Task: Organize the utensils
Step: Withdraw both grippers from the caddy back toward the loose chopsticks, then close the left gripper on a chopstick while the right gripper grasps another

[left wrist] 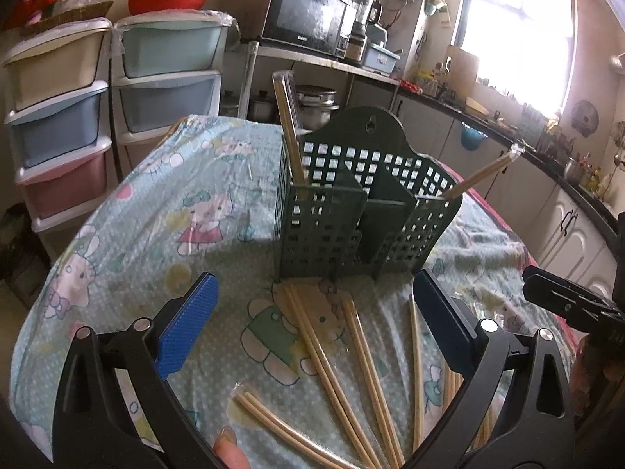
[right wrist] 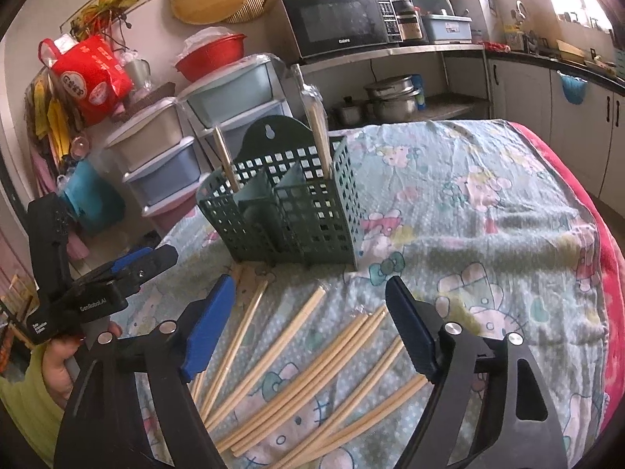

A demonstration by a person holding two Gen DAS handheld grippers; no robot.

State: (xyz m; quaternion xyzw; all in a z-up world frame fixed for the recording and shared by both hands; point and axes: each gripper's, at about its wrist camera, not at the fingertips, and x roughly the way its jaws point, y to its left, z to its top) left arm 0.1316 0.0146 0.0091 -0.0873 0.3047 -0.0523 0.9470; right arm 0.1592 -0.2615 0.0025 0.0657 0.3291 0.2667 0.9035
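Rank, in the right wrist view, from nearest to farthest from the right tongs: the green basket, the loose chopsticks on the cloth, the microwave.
1. Loose chopsticks: on the cloth, directly beneath the open right tongs.
2. Green basket: standing beyond them, mid-table, slightly left.
3. Microwave: on the shelf behind the table, against the back wall.

Chopsticks (left wrist: 332, 371) ran off the bottom edge in both views, ends unseen. Caddy (left wrist: 351, 211) walls hid the lower parts of the two wrapped pairs (left wrist: 289, 133) inside. Microwave (right wrist: 340, 23) brand text was too small to read.
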